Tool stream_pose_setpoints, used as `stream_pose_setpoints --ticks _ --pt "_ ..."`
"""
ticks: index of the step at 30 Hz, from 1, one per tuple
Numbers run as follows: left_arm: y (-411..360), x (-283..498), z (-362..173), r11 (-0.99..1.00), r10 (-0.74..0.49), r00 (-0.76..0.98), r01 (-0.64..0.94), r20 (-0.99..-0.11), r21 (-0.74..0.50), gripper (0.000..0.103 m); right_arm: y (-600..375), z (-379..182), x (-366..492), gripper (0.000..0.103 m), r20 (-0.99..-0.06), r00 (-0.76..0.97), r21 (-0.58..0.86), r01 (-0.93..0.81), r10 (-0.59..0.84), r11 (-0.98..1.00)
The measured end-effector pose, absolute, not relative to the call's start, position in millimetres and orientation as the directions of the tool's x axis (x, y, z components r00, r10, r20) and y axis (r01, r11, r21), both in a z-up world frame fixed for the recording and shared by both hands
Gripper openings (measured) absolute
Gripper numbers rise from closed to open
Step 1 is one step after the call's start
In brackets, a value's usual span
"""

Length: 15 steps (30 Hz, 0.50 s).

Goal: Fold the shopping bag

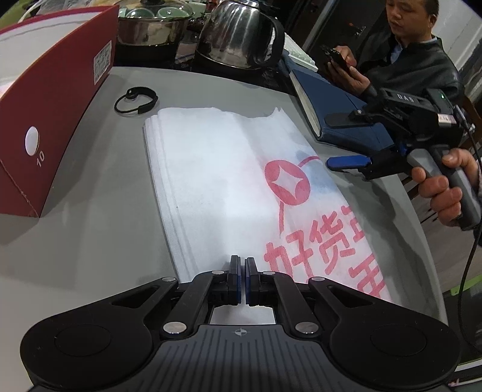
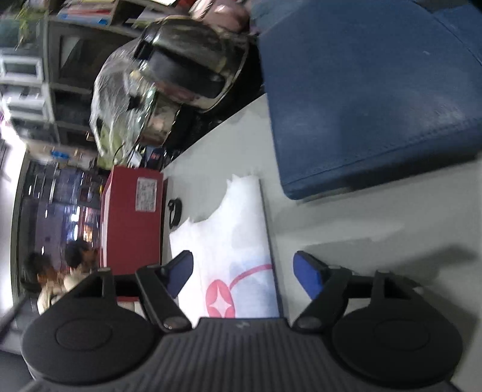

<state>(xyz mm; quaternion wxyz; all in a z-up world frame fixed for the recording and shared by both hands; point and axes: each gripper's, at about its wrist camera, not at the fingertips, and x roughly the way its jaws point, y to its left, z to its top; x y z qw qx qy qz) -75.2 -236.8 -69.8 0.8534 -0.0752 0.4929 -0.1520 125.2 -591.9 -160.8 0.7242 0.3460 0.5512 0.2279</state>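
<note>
A white shopping bag [image 1: 229, 178] with red print lies flat on the grey table, folded lengthwise into a long strip with stacked layers at its left edge. My left gripper [image 1: 242, 265] is shut, its tips low over the bag's near end; whether it pinches the fabric I cannot tell. My right gripper [image 1: 346, 138] is open and turned on its side, held in the air at the bag's right edge. In the right wrist view the bag [image 2: 235, 241] lies ahead between the open right gripper [image 2: 244, 268] fingers.
A red cardboard box [image 1: 51, 120] stands left of the bag. A black band [image 1: 135, 99] lies behind the bag. A blue book [image 1: 331, 114] lies at the right. A steel kettle [image 1: 241, 33] and a pot [image 1: 150, 27] stand at the back. A seated man [image 1: 406, 51] holds a phone.
</note>
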Motion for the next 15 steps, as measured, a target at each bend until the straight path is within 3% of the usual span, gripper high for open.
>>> stream_pose_setpoints --ticks 2,3,4,5,6,11,15 --pt "-236.3 -75.0 -70.2 0.942 -0.337 0.468 0.179 -0.817 -0.285 0.003 -592.0 -157.5 122.8 0.076 -0.642 0.279 0.749 0.03 0.714 0.662" --pt "-236.5 -75.2 -70.1 0.942 -0.336 0.468 0.178 -0.817 -0.285 0.003 -590.8 -155.9 121.2 0.069 -0.645 0.271 0.745 0.013 0.715 0.667" --pt "-236.9 -75.6 -70.0 0.942 -0.334 0.469 0.179 -0.817 -0.283 0.003 -582.8 -158.0 120.8 0.056 -0.654 0.224 0.742 0.002 0.722 0.671" --pt "-237.3 -75.9 -69.9 0.943 -0.332 0.47 0.179 -0.818 -0.28 0.003 -567.7 -164.0 120.9 0.019 -0.674 0.15 0.73 -0.008 0.723 0.683" --pt "-237.2 -75.8 -69.9 0.943 -0.332 0.469 0.178 -0.818 -0.281 0.003 -555.5 -166.8 117.4 0.001 -0.698 0.12 0.707 -0.045 0.706 0.706" --pt "-236.2 -76.3 -69.5 0.942 -0.335 0.467 0.17 -0.818 -0.288 0.003 -542.2 -160.9 99.4 0.001 -0.718 0.175 0.661 -0.132 0.674 0.738" --pt "-244.3 -80.9 -67.4 0.958 -0.286 0.493 0.169 -0.822 -0.232 0.003 -528.9 -124.4 81.8 0.001 -0.76 0.263 0.529 -0.281 0.595 0.8"
